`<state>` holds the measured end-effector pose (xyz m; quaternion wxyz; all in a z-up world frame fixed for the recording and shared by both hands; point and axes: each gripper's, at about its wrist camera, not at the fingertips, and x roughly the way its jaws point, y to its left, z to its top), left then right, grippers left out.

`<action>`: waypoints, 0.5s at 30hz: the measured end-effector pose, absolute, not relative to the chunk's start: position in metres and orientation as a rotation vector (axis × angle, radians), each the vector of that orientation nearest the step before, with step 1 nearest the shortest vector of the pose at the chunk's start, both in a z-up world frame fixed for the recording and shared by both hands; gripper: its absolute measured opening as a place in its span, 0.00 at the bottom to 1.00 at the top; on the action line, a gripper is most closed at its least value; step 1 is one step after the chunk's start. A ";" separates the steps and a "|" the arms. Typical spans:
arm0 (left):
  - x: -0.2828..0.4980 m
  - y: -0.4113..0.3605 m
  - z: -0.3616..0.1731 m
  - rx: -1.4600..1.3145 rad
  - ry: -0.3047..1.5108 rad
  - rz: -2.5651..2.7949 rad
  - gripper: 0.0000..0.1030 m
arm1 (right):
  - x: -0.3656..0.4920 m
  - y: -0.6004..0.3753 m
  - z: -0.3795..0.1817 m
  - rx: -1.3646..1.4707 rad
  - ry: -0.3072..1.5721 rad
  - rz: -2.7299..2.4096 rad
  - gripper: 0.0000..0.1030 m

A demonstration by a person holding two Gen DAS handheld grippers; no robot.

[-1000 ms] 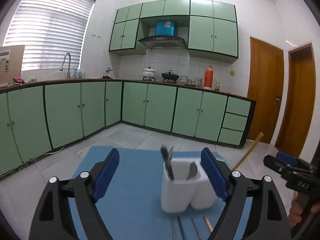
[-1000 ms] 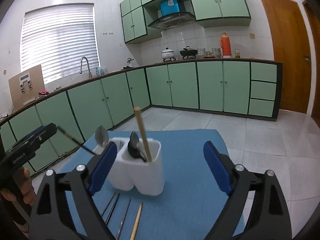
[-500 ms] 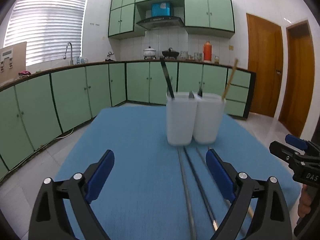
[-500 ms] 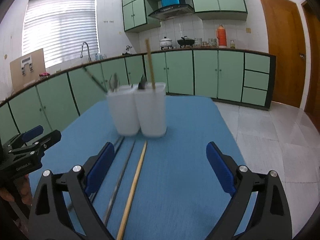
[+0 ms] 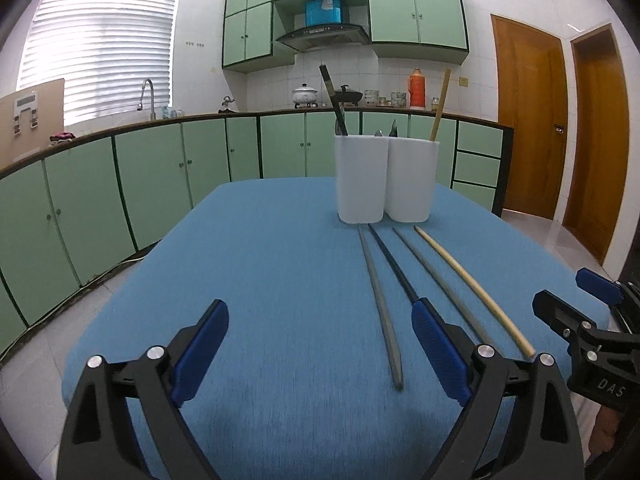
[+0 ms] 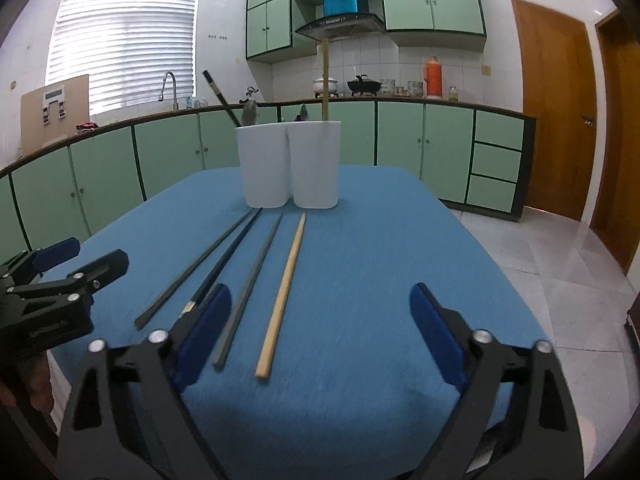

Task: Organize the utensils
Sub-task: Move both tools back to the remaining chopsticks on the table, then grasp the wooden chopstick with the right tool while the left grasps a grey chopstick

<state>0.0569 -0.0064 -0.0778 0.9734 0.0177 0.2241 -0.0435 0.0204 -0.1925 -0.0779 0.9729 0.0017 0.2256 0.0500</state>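
Both tools are hanging low over the near end of the blue bench (image 5: 248, 280), the left tool (image 5: 320, 354) and right tool (image 6: 320, 336) each gaping wide and holding nothing. Four chopsticks are lying loose mid-frame, pointing toward the twin white cups (image 6: 290, 164) at the far end; the pale wooden chopstick (image 6: 282, 296) is lying rightmost. Judging by this, a pickup is beginning: next, one tool should be straddling a single stick and closing. Only the left view is showing the grey chopstick (image 5: 380, 308) whole; the right view's own finger is hiding part of the dark ones.
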 end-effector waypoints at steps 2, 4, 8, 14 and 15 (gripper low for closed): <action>0.053 -0.006 -0.082 0.036 0.450 -0.087 0.88 | 0.016 -0.191 -0.082 0.002 0.451 0.099 0.80; 0.049 -0.006 -0.085 0.043 0.447 -0.085 0.88 | 0.011 -0.190 -0.087 -0.004 0.441 0.095 0.76; 0.043 -0.004 -0.089 0.053 0.438 -0.079 0.88 | 0.005 -0.187 -0.096 -0.009 0.430 0.080 0.67; 0.038 -0.002 -0.092 0.046 0.426 -0.082 0.88 | 0.000 -0.181 -0.103 -0.020 0.429 0.105 0.49; 0.038 -0.002 -0.093 0.045 0.427 -0.082 0.88 | -0.002 -0.179 -0.105 -0.023 0.429 0.107 0.45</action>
